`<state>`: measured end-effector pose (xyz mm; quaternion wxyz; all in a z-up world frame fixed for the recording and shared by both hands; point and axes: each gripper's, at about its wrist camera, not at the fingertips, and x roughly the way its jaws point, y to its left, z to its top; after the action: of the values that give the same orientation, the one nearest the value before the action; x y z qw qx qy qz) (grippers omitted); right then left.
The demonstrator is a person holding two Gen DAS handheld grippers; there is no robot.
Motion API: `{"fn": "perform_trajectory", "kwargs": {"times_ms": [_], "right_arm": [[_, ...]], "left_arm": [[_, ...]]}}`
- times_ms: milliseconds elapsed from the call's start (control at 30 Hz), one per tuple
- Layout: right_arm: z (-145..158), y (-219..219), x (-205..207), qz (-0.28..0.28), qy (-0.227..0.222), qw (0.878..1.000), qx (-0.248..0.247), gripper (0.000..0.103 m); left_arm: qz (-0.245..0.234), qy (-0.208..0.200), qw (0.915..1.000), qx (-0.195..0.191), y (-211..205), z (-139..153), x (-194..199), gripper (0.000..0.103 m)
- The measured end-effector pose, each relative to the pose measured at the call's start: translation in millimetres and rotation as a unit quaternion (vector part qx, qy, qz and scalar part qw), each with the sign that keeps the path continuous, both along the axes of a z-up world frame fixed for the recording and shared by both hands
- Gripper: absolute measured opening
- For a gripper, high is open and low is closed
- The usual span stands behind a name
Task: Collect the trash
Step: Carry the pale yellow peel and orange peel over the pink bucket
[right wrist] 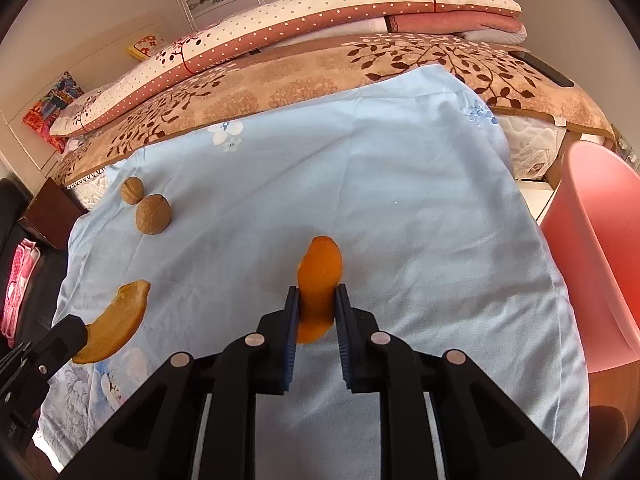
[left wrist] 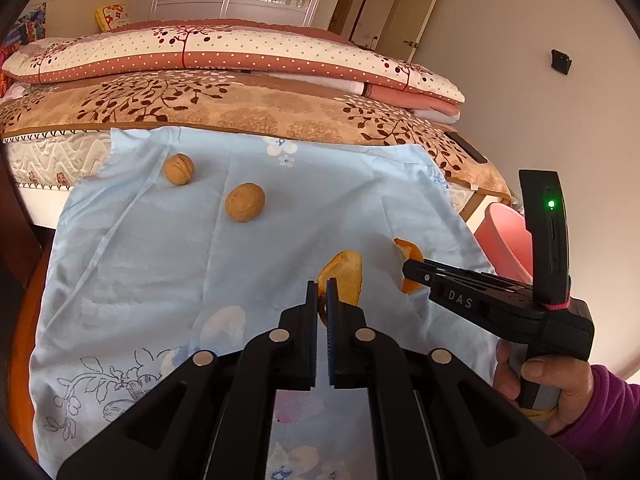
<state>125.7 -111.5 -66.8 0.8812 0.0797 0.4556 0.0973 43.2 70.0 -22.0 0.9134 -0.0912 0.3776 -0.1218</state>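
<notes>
My left gripper (left wrist: pixel 322 285) is shut on an orange peel piece (left wrist: pixel 345 280), held just above the light blue cloth (left wrist: pixel 160 272). My right gripper (right wrist: pixel 316 294) is shut on a second orange peel piece (right wrist: pixel 318 280). In the left wrist view the right gripper (left wrist: pixel 412 270) shows at right with its peel (left wrist: pixel 408 256) partly hidden behind the fingers. In the right wrist view the left gripper's fingertip (right wrist: pixel 64 340) shows at lower left holding its peel (right wrist: pixel 114 324). Two walnuts (left wrist: pixel 179 169) (left wrist: pixel 245 202) lie on the cloth, farther left.
A pink plastic bin (right wrist: pixel 600 264) stands to the right of the cloth-covered table, also seen in the left wrist view (left wrist: pixel 506 240). Behind the cloth is a bed with a brown leaf-pattern blanket (left wrist: pixel 240 108) and folded quilts (left wrist: pixel 224 52). A dark phone (right wrist: pixel 544 66) lies on the bed.
</notes>
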Motion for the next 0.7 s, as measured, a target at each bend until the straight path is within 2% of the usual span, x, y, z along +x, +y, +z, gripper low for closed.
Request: {"fn": "perform_trajectory", "kwargs": {"times_ms": [333, 700], "right_arm": [[39, -34, -31, -0.008, -0.06, 0.998, 0.031, 0.015], [72, -93, -61, -0.062, -0.117, 0.991, 0.031, 0.016]], "left_arm": [[-0.032, -0.03, 0.999, 0.01, -39, 22, 9, 0.003], [-0.079, -0.059, 0.995, 0.016, -105, 41, 25, 0.003]]}}
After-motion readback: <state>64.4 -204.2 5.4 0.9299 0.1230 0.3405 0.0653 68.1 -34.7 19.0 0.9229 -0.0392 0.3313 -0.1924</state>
